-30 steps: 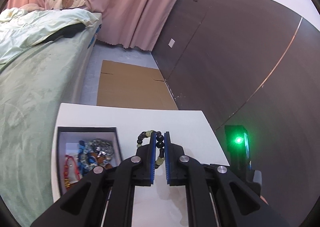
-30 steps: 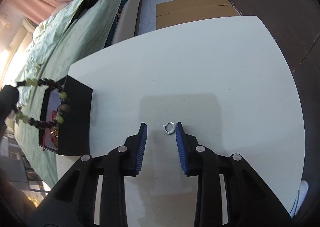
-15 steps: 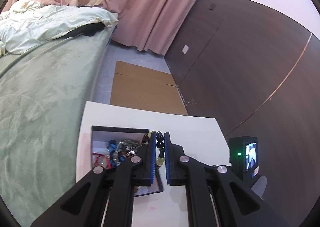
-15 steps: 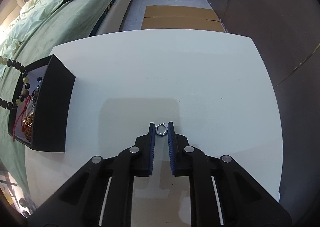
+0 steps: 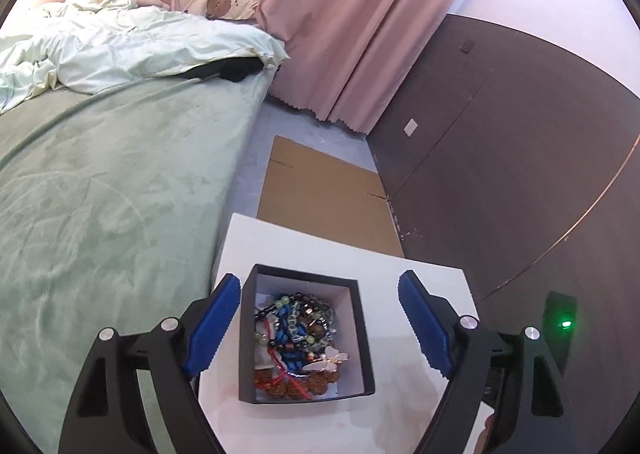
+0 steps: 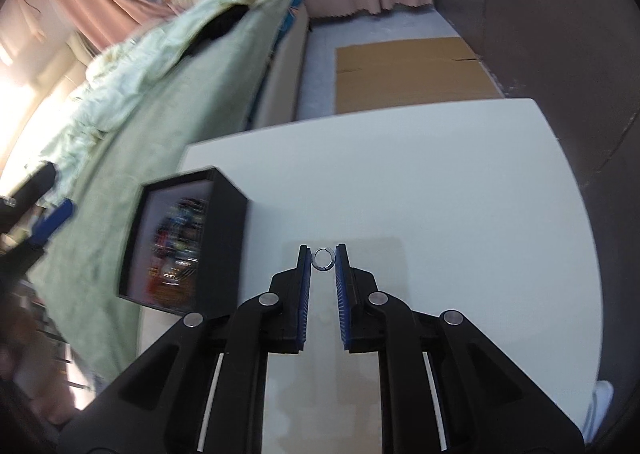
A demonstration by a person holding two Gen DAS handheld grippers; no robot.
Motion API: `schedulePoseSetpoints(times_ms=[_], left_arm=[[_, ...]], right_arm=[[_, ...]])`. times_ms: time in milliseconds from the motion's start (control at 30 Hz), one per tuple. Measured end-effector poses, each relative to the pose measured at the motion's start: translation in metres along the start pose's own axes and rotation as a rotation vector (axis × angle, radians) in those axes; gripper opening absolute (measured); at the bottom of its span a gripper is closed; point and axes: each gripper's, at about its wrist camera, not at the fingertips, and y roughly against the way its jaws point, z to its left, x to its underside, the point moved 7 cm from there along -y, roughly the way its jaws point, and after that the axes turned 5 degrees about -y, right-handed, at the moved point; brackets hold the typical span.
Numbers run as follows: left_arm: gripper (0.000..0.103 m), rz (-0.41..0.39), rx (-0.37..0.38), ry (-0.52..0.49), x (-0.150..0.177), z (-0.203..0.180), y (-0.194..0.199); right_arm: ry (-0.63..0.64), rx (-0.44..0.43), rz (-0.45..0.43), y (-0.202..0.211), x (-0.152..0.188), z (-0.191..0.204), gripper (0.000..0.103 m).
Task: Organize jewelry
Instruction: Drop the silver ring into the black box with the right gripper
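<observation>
A black jewelry box (image 5: 366, 338) stands on the white table (image 5: 304, 250), holding a pile of beaded bracelets (image 5: 296, 330) and a butterfly piece. My left gripper (image 5: 318, 328) is wide open above the box, its jaws straddling it. The dark-and-green bead bracelet lies in the box at the top of the pile. My right gripper (image 6: 323, 258) is shut on a small silver ring (image 6: 323, 258), held just above the table to the right of the box (image 6: 224, 246), which looks blurred here.
A bed with green bedding (image 5: 100, 189) runs along the table's left side. Flat cardboard (image 5: 324, 193) lies on the floor beyond the table. A dark wall (image 5: 520, 157) is at the right. A device with a green light (image 5: 564, 324) sits at right.
My left gripper moved over the box and opened, dropping the bead bracelet into it. My right gripper closed on the ring and lifted it, shifting toward the box.
</observation>
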Motion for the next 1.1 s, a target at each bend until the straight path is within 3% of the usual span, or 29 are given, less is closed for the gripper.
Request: schedulePoseSetpoints(times_ms=[333,600,833,967,1100], left_arm=[[0.081,0.002,-0.023,0.01,-0.001,0.008,0.0],[0.084,0.0,-0.029,0.029,-0.006,0.015,-0.003],[0.085,0.01,-0.029,0.041,-0.007,0.02,-0.006],[0.085,0.011,-0.028,0.044,-0.007,0.021,-0.006],[0.086,0.017,-0.026,0.038,-0.005,0.019,-0.007]], right_arm=[[-0.004,-0.194,-0.02,0.008,-0.003,0.056,0.014],[0.0,-0.242,-0.001,-0.004,-0.002,0.077,0.014],[0.02,-0.229,0.023,-0.02,-0.002,0.089,0.014],[-0.014,-0.229,0.033,-0.023,-0.004,0.08,0.029],[-0.028,-0.223,0.001,-0.011,-0.007,0.07,0.059]])
